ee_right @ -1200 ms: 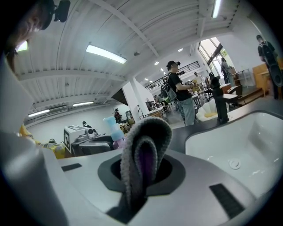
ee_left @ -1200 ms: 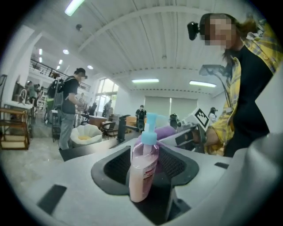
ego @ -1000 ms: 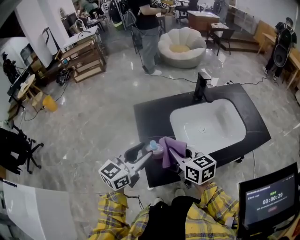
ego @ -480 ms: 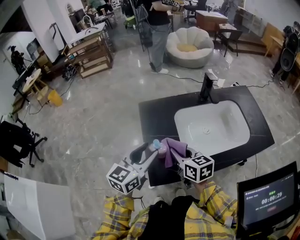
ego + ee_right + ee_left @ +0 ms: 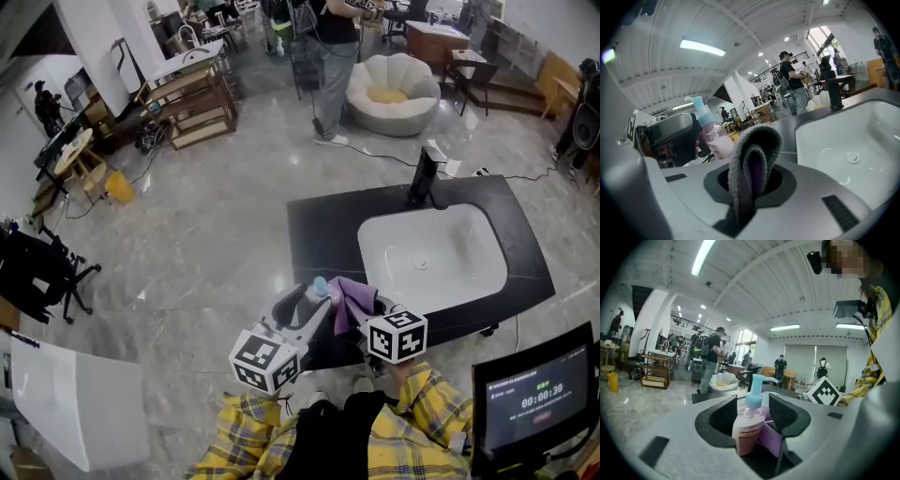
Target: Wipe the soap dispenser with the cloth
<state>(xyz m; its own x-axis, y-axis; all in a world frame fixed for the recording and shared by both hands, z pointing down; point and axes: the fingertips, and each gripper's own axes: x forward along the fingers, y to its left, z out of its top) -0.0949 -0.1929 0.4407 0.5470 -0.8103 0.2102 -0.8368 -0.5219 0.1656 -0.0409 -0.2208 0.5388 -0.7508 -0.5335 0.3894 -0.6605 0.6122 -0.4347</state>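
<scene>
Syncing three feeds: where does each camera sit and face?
Head view: on the person's head, steeply down at the sink; sleeves, left gripper, right gripper show.
Left gripper view: rides the left gripper, along jaws clamping the soap dispenser.
Right gripper view: rides the right gripper, along jaws pinching the cloth, sink beyond.
Both gripper views show the soap dispenser.

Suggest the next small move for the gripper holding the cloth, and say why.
Probably press the cloth in the right gripper sideways against the soap dispenser and drag it down. The left gripper is clamped on the soap dispenser and holds it upright. The folded cloth sits right beside its lower body, so a short push should start a wiping stroke.
</scene>
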